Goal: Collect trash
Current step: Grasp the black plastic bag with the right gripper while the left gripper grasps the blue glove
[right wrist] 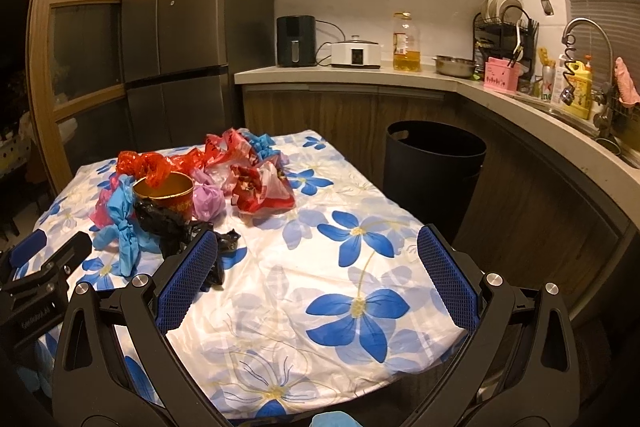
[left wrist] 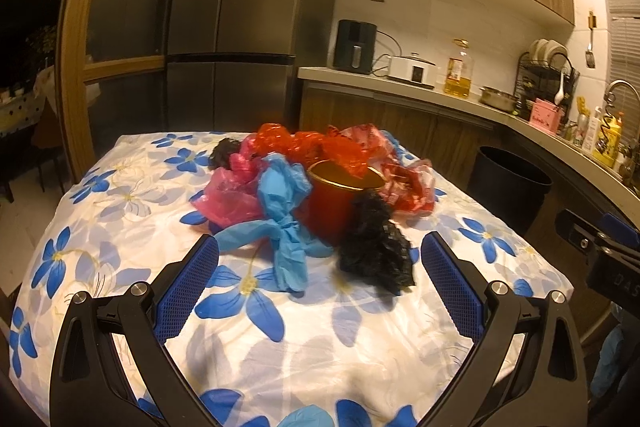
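A pile of crumpled plastic bags lies on the flowered tablecloth [left wrist: 280,347]: a knotted blue bag [left wrist: 286,223], a black bag [left wrist: 374,247], a pink bag [left wrist: 232,195], red bags [left wrist: 408,187]. Among them stands a red paper cup [left wrist: 340,203] with a gold rim. My left gripper [left wrist: 320,263] is open, just short of the blue and black bags. In the right wrist view the same pile shows, with the blue bag [right wrist: 120,227], black bag [right wrist: 172,223], cup [right wrist: 168,195], lilac bag [right wrist: 208,201] and red bag [right wrist: 260,193]. My right gripper [right wrist: 318,255] is open over bare cloth.
A black trash bin [right wrist: 434,167] stands on the floor right of the table, against the counter [right wrist: 360,77]. The counter carries appliances, an oil bottle [right wrist: 406,43] and a dish rack. A dark fridge [right wrist: 180,7] stands behind the table. The left gripper's body [right wrist: 36,279] shows at left.
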Available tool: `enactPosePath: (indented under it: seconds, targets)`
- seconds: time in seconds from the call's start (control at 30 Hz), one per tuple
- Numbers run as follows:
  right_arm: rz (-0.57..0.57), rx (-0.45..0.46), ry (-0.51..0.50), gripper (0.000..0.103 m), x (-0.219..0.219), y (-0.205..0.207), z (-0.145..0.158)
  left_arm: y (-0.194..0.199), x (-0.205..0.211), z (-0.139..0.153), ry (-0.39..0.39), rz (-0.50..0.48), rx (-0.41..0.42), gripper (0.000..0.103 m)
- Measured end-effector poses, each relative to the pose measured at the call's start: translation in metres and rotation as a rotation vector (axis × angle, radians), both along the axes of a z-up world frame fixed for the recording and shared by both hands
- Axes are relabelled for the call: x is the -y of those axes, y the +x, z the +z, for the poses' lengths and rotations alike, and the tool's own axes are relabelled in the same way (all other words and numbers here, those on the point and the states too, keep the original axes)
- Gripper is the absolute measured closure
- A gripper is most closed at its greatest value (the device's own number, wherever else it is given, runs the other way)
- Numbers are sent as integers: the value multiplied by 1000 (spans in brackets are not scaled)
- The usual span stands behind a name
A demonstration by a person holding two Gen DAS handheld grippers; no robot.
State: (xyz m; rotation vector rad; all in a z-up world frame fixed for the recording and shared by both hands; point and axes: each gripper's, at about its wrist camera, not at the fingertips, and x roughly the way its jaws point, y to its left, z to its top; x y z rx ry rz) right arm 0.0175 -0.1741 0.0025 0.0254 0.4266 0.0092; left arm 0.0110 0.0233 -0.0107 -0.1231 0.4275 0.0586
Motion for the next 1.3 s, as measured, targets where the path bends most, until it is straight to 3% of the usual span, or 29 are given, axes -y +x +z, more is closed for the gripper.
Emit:
enactPosePath:
  seconds: [0.23,0.4,0.53,0.6,0.7,0.83,0.93,1.3]
  targets:
    - [55,-33,31,4,-4,21,-20,24,-18,-13,29,70,20,9]
    - [104,-16,34,4,-13,30,-29,55,-30,-25,32,101,-16,14]
    - [147,-10,43,4,-20,41,-36,81,-38,-36,-10,98,-101,37]
    - [166,-4,50,4,-24,45,-39,91,-40,-41,-38,88,-137,42]
    - [210,0,66,5,-30,51,-43,103,-42,-48,-52,77,-185,57]
    - [262,-7,77,10,-43,59,-50,108,-40,-54,-52,54,-218,81]
    - [311,-24,82,16,-53,64,-56,104,-39,-53,-55,41,-205,88]
    - [417,-118,70,45,-93,95,-86,52,-42,-34,-101,61,-105,91]
